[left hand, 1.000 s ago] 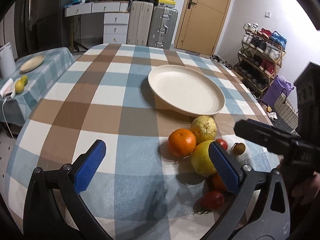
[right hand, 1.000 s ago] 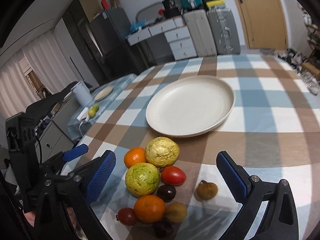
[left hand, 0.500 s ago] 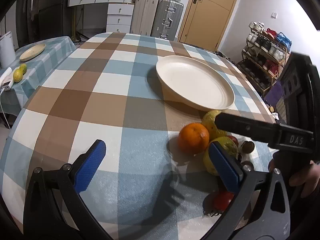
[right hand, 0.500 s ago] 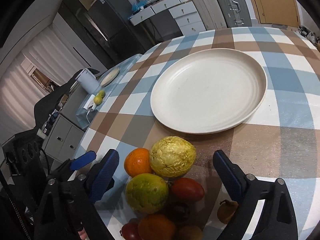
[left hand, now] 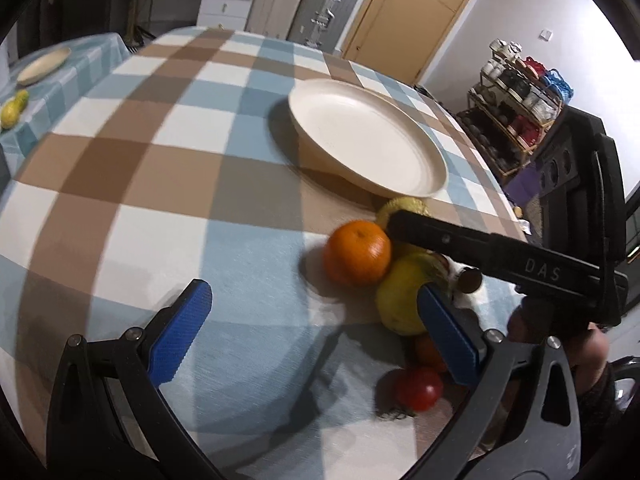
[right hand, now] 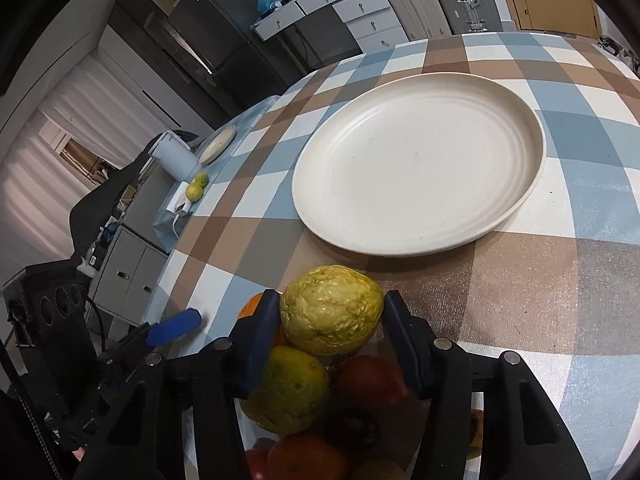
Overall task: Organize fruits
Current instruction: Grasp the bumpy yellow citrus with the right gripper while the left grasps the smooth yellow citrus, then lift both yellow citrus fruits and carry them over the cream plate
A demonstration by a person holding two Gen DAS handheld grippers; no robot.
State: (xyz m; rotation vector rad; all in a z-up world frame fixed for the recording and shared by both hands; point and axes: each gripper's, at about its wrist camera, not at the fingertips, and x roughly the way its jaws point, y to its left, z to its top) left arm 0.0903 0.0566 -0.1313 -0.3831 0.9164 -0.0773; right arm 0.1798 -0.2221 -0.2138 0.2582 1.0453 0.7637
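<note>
A pile of fruit lies on the checked tablecloth just in front of an empty cream plate (right hand: 416,164), which also shows in the left wrist view (left hand: 368,148). My right gripper (right hand: 330,320) is shut on a bumpy yellow fruit (right hand: 330,310) at the pile's far side; its blue pads press both flanks. Under it lie a green-yellow citrus (right hand: 290,392), a red fruit (right hand: 368,374) and other fruits. My left gripper (left hand: 316,336) is open and empty, low over the cloth, left of an orange (left hand: 357,252), a green-yellow fruit (left hand: 400,296) and a red tomato (left hand: 418,388).
The table's round edge drops off at the left (right hand: 172,264) and right. A side table holds a small plate (left hand: 38,66) and yellow-green fruits (left hand: 12,110). Suitcases, drawers, a door and a shoe rack (left hand: 520,96) stand beyond.
My right gripper has moved forward and down over the pile and closed on the bumpy yellow fruit. My left gripper has shifted closer to the fruit, staying open.
</note>
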